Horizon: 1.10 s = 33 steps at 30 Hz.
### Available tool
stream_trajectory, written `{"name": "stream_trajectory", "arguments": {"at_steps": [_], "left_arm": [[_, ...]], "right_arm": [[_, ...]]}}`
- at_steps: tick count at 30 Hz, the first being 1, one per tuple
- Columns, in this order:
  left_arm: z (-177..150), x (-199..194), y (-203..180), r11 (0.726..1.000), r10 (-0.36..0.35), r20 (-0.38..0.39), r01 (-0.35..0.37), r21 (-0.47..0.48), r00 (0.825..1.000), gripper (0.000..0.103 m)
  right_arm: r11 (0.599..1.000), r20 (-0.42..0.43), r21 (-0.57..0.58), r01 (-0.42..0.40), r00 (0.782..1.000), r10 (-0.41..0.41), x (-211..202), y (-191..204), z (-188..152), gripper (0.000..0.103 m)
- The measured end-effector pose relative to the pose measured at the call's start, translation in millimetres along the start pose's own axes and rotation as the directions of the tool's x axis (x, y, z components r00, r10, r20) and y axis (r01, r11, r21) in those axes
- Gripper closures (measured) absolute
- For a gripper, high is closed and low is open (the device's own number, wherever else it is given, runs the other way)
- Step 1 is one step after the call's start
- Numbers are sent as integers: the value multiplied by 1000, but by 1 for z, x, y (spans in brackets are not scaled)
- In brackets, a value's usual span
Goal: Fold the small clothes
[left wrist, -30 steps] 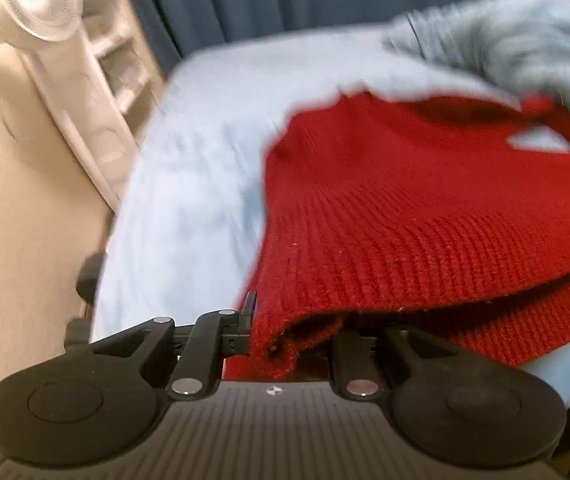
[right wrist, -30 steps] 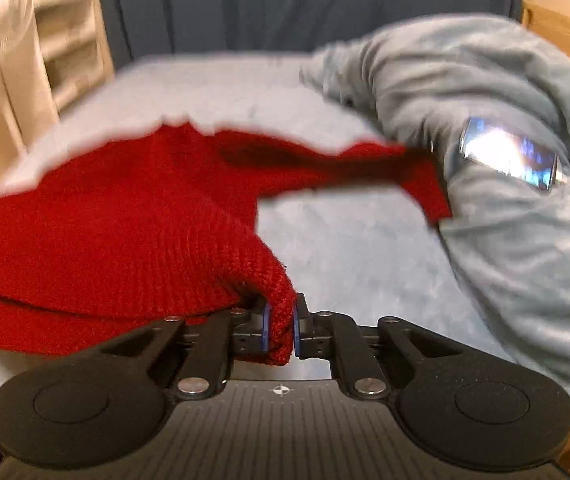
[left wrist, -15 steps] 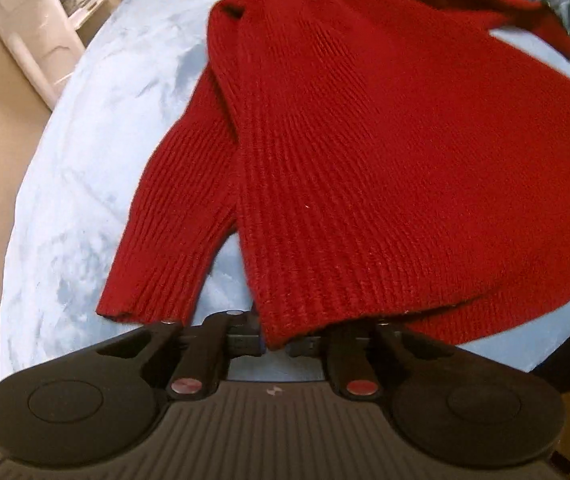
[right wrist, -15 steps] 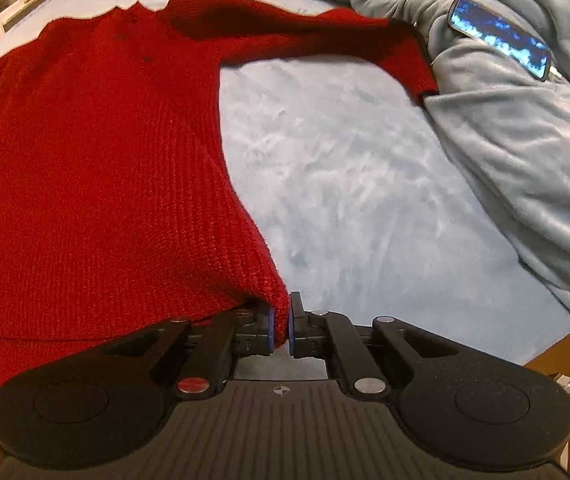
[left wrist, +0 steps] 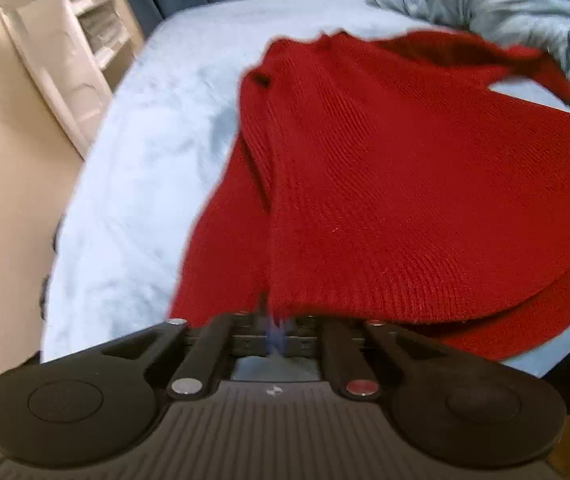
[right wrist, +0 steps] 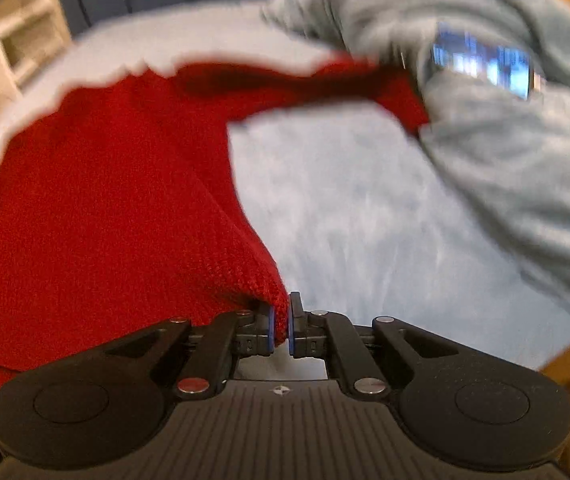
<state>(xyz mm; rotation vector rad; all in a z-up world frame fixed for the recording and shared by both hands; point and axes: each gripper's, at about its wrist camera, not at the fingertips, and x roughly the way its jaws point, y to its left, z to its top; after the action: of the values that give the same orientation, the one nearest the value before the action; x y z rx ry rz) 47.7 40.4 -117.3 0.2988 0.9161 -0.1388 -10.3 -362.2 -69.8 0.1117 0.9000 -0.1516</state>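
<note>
One red sweater (left wrist: pixel 405 184) lies spread over the pale blue bed (left wrist: pixel 137 184), held at its near hem by two grippers. The left gripper (left wrist: pixel 275 326) pinches one corner, its fingers blurred under the knit; the right gripper (right wrist: pixel 279 326) clamps the other corner tight. One grey blanket (right wrist: pixel 525 152) lies bunched beyond, with one lit phone (right wrist: pixel 485 64) on it.

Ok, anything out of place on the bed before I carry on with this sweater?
A lit phone lies on the rumpled grey blanket, and the red sweater has its far sleeve tip against that blanket.
</note>
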Motion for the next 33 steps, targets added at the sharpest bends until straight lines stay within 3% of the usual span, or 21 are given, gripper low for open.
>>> {"name": "stream_trajectory", "arguments": {"at_steps": [2, 4, 6, 7, 8, 9, 10, 11, 12, 14, 17, 19, 21, 24, 28, 29, 30, 31, 33], "left_arm": [[-2, 0, 6, 1000, 0, -12, 0, 0, 1000, 101], [-11, 13, 5, 1000, 6, -54, -5, 18, 999, 101], [-20, 25, 5, 1000, -30, -104, 30, 1, 994, 101], [-22, 30, 7, 999, -28, -124, 25, -23, 992, 99], [-24, 32, 9, 999, -13, -132, 8, -41, 991, 92], [-24, 32, 14, 999, -6, -134, -1, -54, 991, 71], [-24, 31, 21, 997, 0, -125, -8, -70, 992, 57], [-23, 28, 29, 996, 11, -107, -20, -86, 994, 32], [-22, 24, 39, 994, 24, -78, -32, -105, 997, 18], [-19, 15, 56, 989, 53, -17, -55, -139, 998, 13], [-4, 26, 85, 972, 114, 4, -111, -207, 993, 2], [9, 48, 103, 958, 118, -24, -121, -261, 993, 1], [21, 83, 111, 956, 52, -100, -79, -283, 994, 0], [31, 131, 102, 965, -58, -236, -6, -262, 970, 0], [50, 151, 92, 968, -85, -233, 25, -249, 969, 3], [53, 150, 90, 969, -101, -225, 45, -242, 969, 24], [58, 146, 88, 971, -134, -201, 88, -222, 970, 58], [61, 140, 84, 976, -140, -185, 104, -192, 973, 85], [73, 131, 84, 985, -102, -184, 72, -159, 978, 86]], "right_arm": [[1000, 34, -22, -19, 999, 20, -16, 0, 5, 98], [999, -6, -45, -15, 1000, 15, -9, -2, -2, 98], [998, -133, -56, -28, 991, 20, 21, -3, -19, 97], [998, -216, -55, -24, 976, 12, 39, -4, -31, 96], [998, -288, -61, 16, 957, -33, 54, -4, -42, 96], [995, -338, -83, 64, 937, -89, 62, -2, -50, 92], [992, -335, -92, 83, 936, -109, 61, -1, -54, 88], [993, -318, -84, 77, 943, -100, 56, 0, -55, 72], [996, -300, -62, 68, 950, -83, 49, -1, -54, 57], [997, -240, -10, 73, 968, -73, 34, -3, -46, 50], [995, -176, 29, 96, 980, -90, 24, 0, -31, 50], [994, -160, 49, 95, 983, -86, 27, 6, -22, 50], [996, -147, 51, 72, 987, -64, 31, 16, -16, 50], [999, -151, 16, 28, 988, -25, 39, 38, -11, 50], [1000, -175, -17, -18, 984, 15, 43, 61, -13, 50], [999, -181, -24, -23, 983, 19, 44, 65, -15, 50], [999, -190, -32, -26, 982, 19, 46, 68, -16, 50], [999, -197, -39, -26, 980, 18, 48, 71, -17, 50], [999, -206, -44, -18, 979, 8, 52, 73, -17, 51]]}}
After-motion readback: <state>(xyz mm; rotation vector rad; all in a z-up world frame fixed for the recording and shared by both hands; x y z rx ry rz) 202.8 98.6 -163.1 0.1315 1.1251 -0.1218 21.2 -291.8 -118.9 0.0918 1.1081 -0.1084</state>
